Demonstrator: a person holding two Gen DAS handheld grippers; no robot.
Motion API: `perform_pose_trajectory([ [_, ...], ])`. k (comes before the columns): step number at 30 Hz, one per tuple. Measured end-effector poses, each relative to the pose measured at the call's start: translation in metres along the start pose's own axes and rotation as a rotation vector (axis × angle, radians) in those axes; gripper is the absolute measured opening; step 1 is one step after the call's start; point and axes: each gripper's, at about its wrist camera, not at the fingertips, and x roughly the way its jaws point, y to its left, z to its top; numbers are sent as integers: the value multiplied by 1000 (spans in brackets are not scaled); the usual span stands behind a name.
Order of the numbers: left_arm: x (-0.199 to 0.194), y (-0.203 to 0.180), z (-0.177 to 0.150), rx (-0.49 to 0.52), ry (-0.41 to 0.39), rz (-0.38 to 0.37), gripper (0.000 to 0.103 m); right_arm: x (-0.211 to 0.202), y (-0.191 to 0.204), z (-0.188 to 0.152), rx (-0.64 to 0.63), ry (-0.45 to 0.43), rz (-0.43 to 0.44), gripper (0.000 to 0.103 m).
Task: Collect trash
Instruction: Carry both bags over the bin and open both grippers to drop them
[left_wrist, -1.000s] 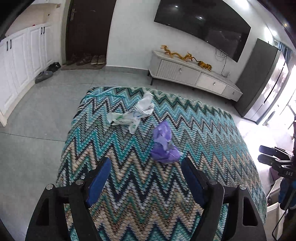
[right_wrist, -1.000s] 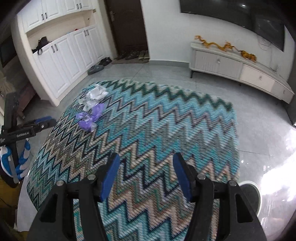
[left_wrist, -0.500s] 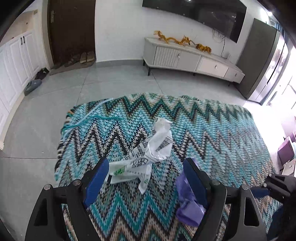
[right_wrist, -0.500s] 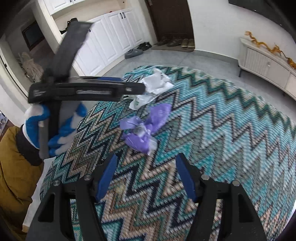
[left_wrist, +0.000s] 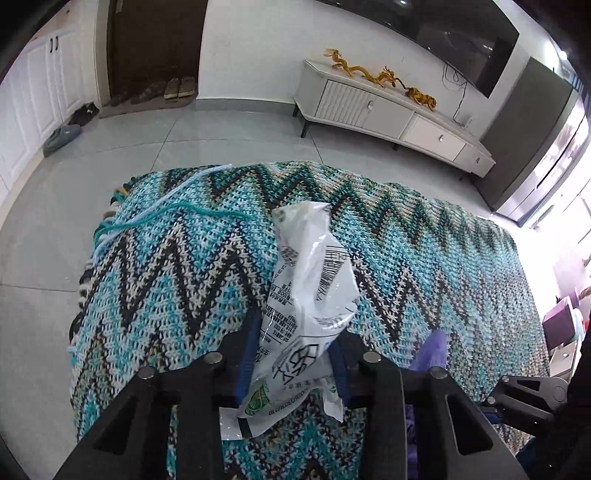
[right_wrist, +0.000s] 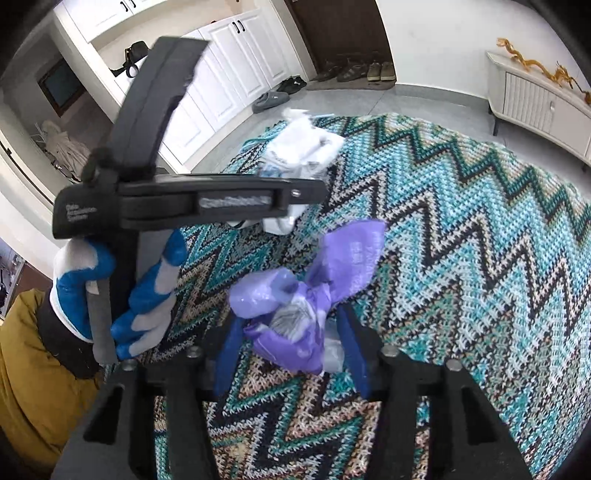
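Two grippers at two pieces of trash on the zigzag rug (left_wrist: 177, 280)

Left wrist view: the left gripper (left_wrist: 293, 350) has its jaws pressed on the white printed wrapper (left_wrist: 310, 280), which lies on the rug; right wrist view: the right gripper (right_wrist: 288, 354) has its jaws closed around the purple bag (right_wrist: 314, 291), touching both sides; the white wrapper lies just behind, partly hidden.

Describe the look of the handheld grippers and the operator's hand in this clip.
Both grippers, left gripper and right gripper, are matte black plastic frames with silver bolts and blue finger pads. White lettering marks the black body. The left hand wears a blue-and-white glove, above a mustard-yellow sleeve.
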Motion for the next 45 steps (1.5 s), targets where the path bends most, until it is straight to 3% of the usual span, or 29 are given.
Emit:
perform_pose_trajectory([
  [4,-15,-3,-17,-15,-23,8,25,-16,0,-8,-24,-24,0,35],
  [8,-45,-20,-45,-3,-77,10,25,-39,0,-24,-63,-43,-23,34],
  [14,-94,-64,-80,62,-158,99,25,-85,-5,-53,-85,-89,-75,34],
  [16,-109,-78,-96,62,-177,97,25,-102,-7,-65,-94,-104,-98,34],
  [21,-130,-98,-127,43,-170,91,25,-139,-8,-96,-108,-118,-149,33],
  [26,-141,-126,-153,84,-178,142,25,-169,-13,-124,-115,-121,-196,33],
  [38,-166,-193,-172,200,-235,217,25,-236,-29,-172,-96,-188,-271,33],
  [45,-162,-244,-168,285,-226,223,25,-271,-68,-196,-34,-231,-329,34],
])
